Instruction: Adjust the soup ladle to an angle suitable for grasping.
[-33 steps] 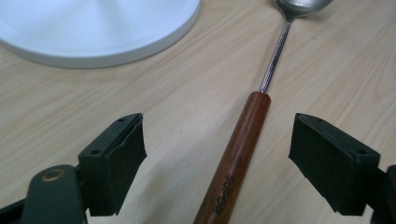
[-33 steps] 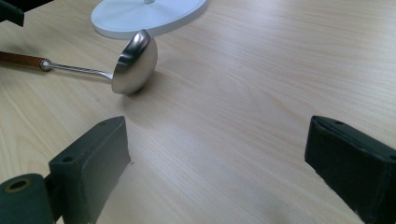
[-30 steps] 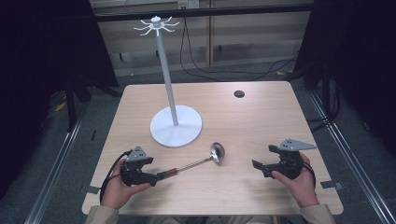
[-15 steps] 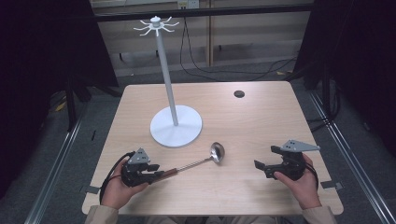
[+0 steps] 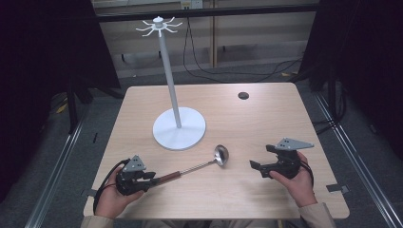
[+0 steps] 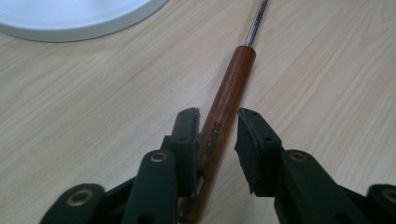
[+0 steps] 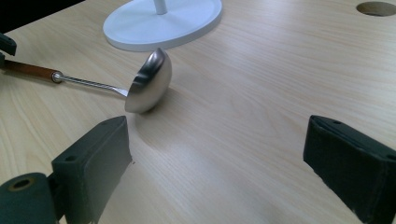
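Note:
A steel ladle (image 5: 221,154) with a brown wooden handle (image 5: 167,179) lies on the wooden table, its bowl tipped on edge (image 7: 149,81). My left gripper (image 5: 152,178) sits at the handle's end. In the left gripper view the handle (image 6: 224,116) runs between the pads of my left gripper (image 6: 218,126), close to the left pad, with a thin gap at the right pad. These jaws closed in around it and have just eased open a little. My right gripper (image 5: 260,156) rests open to the right of the bowl, nothing between its jaws (image 7: 217,144).
A white stand with a round base (image 5: 179,128), a tall pole and hooks at the top (image 5: 158,24) rises behind the ladle. A small round hole (image 5: 243,95) sits in the tabletop at the far right. Cables run on the floor beyond the table.
The left gripper's jaws have narrowed around the ladle's wooden handle. Both hands and the ladle stay where they were.

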Motion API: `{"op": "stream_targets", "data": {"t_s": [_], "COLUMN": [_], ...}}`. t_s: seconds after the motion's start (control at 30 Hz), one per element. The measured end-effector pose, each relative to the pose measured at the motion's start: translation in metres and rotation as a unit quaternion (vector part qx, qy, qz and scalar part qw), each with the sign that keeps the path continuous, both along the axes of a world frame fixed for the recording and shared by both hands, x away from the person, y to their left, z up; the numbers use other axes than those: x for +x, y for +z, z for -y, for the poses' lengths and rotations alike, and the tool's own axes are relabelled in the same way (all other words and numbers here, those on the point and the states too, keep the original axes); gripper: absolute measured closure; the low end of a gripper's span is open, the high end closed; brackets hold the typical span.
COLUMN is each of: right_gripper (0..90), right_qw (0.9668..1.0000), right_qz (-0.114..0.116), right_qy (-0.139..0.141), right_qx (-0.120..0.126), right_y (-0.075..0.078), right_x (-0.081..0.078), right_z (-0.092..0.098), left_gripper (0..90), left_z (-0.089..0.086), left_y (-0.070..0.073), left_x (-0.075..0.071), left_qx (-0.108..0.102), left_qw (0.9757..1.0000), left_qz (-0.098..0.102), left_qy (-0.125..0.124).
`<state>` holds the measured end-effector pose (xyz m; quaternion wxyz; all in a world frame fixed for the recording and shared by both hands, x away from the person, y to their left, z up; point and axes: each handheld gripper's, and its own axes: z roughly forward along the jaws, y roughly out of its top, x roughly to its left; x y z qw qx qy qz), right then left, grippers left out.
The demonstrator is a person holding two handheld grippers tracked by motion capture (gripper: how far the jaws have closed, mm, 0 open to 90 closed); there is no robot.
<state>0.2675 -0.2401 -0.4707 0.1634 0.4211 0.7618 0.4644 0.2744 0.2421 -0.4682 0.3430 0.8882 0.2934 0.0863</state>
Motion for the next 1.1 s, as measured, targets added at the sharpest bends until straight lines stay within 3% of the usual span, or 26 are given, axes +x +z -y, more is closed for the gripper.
{"op": "stream_targets", "data": {"t_s": [0.1, 0.3, 0.5, 0.63, 0.7, 0.73, 0.77, 0.83, 0.93, 1.1], "right_gripper": [7.1, 7.2, 7.3, 7.3, 7.3, 7.3, 7.3, 7.3, 7.4, 7.4], "right_qw": [1.0, 0.9999, 1.0, 1.0, 1.0, 1.0, 1.0, 0.9999, 0.9999, 0.9998], "right_qz": [0.0, 0.0, 0.002, 0.003, 0.004, 0.004, 0.005, 0.005, 0.007, 0.01], "right_qy": [0.009, 0.01, 0.006, 0.002, 0.0, -0.003, -0.005, -0.009, -0.013, -0.012], "right_qx": [-0.001, -0.001, 0.002, 0.003, 0.003, 0.004, 0.003, 0.005, 0.008, 0.014], "right_y": [0.0, -0.001, 0.001, 0.001, 0.001, 0.001, 0.001, 0.001, 0.003, 0.004], "right_x": [0.004, 0.006, 0.004, 0.002, 0.0, -0.001, -0.003, -0.005, -0.006, 0.0], "right_z": [-0.006, -0.007, -0.005, -0.002, 0.001, 0.002, 0.005, 0.007, 0.008, 0.005], "left_gripper": [64.4, 64.4, 64.2, 64.9, 68.5, 71.8, 81.4, 89.7, 90.0, 90.0], "left_z": [-0.002, -0.004, -0.001, -0.003, -0.006, -0.009, -0.015, -0.021, -0.032, -0.037], "left_y": [-0.005, -0.006, -0.012, -0.009, -0.004, -0.002, 0.0, 0.003, 0.003, -0.001], "left_x": [-0.001, -0.001, 0.002, 0.004, 0.006, 0.006, 0.006, 0.006, 0.003, -0.004], "left_qx": [0.019, 0.019, 0.026, 0.004, 0.002, -0.006, -0.005, 0.0, 0.013, 0.027], "left_qw": [0.9998, 0.9998, 0.9995, 0.9998, 0.9999, 0.9998, 0.9997, 0.9995, 0.9986, 0.9977], "left_qz": [-0.005, -0.001, -0.013, -0.019, -0.012, -0.018, -0.024, -0.032, -0.044, -0.055], "left_qy": [0.0, 0.0, -0.009, -0.005, -0.003, 0.004, 0.005, 0.009, 0.025, 0.029]}}
